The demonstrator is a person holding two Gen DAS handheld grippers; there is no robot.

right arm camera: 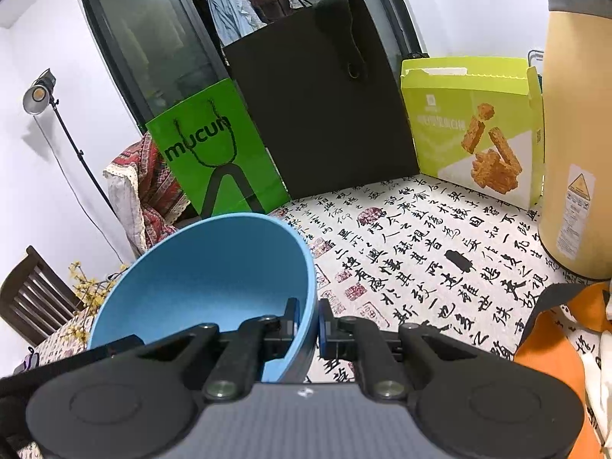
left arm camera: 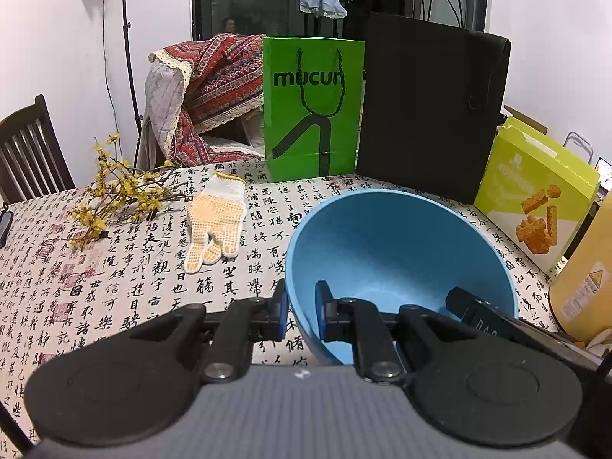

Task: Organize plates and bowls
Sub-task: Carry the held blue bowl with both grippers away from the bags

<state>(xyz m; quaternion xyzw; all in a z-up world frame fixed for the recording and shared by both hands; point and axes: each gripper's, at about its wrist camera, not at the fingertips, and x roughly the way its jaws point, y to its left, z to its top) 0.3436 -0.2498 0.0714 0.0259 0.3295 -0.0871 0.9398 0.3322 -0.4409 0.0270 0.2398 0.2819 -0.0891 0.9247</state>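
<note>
Here, white walls and a dark glass door behind, clothes hanging past the glass; one lamp on a black stand [right arm camera: 38,93] left of the blue bowl; one dark wooden chair [left arm camera: 28,145] also left of it, one draped patterned throw [left arm camera: 214,88] beyond it; one table under a calligraphy-printed cloth [left arm camera: 114,287] beneath it. Behind the blue bowl [left arm camera: 397,252], standing on the cloth: one black paper bag [left arm camera: 432,114], one green paper bag [left arm camera: 311,107] lettered "mucun", one lime snack box [left arm camera: 535,199] to the right; one tall yellow cylinder [right arm camera: 577,134] further right. Left of the bowl, lying flat: one dotted work glove [left arm camera: 216,222], one sprig of yellow blossom [left arm camera: 118,195]. One bowl only, tilted, lifted off the cloth; left gripper [left arm camera: 302,313] clamped over its left rim, one pad outside, one inside; right gripper [right arm camera: 306,325] clamped likewise over its right rim.
</note>
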